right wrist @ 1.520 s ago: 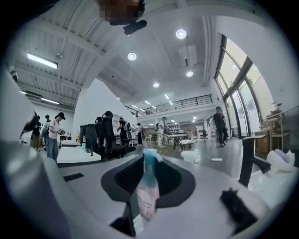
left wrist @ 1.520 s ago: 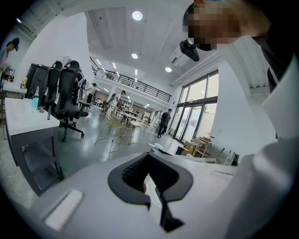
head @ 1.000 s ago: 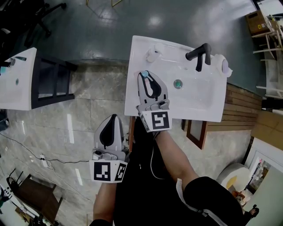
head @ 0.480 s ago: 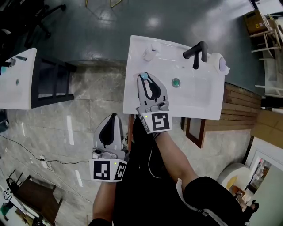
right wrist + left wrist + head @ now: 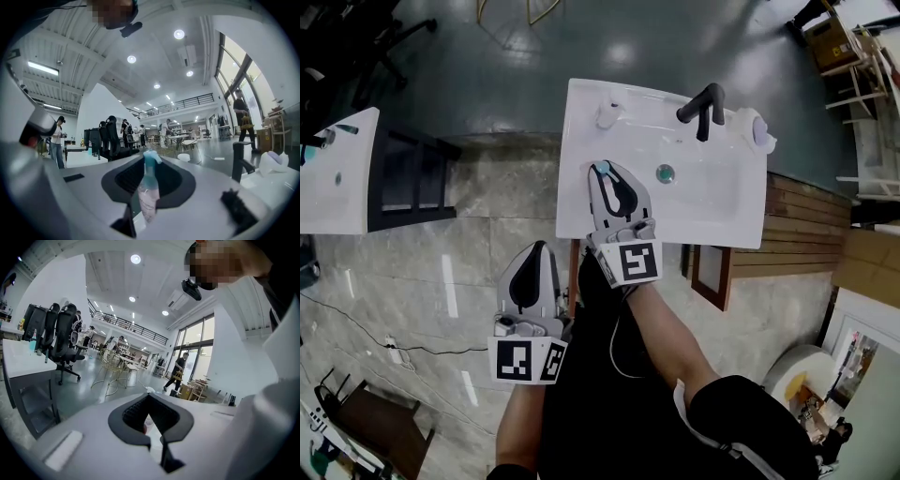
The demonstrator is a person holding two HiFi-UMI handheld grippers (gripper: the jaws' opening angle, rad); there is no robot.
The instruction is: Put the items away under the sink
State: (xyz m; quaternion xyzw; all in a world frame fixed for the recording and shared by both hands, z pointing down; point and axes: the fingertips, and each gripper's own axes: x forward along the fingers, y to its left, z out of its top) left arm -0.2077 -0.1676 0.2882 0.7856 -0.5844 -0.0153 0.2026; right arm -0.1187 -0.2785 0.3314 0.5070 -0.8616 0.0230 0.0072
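Observation:
My right gripper [image 5: 602, 172] hangs over the left part of the white sink top [image 5: 712, 217], shut on a small clear bottle with a teal cap [image 5: 602, 169]. In the right gripper view the bottle [image 5: 148, 194] stands upright between the jaws, cap [image 5: 151, 157] at the tips. My left gripper [image 5: 540, 247] is lower left, over the marble floor beside the sink's front corner. Its jaws meet at the tips and hold nothing. The left gripper view looks over the same jaws [image 5: 149, 401] onto the sink top.
A black faucet [image 5: 701, 105] stands at the back of the basin, above the drain [image 5: 665, 172]. A small white item [image 5: 607, 114] sits back left, a white and purple one [image 5: 754, 127] back right. Brown cabinet panels [image 5: 712, 277] show under the front edge. Another vanity [image 5: 333, 169] is far left.
The right gripper has edged a little further over the sink top with the bottle still held. The left gripper has barely shifted. The head camera's view has slid slightly.

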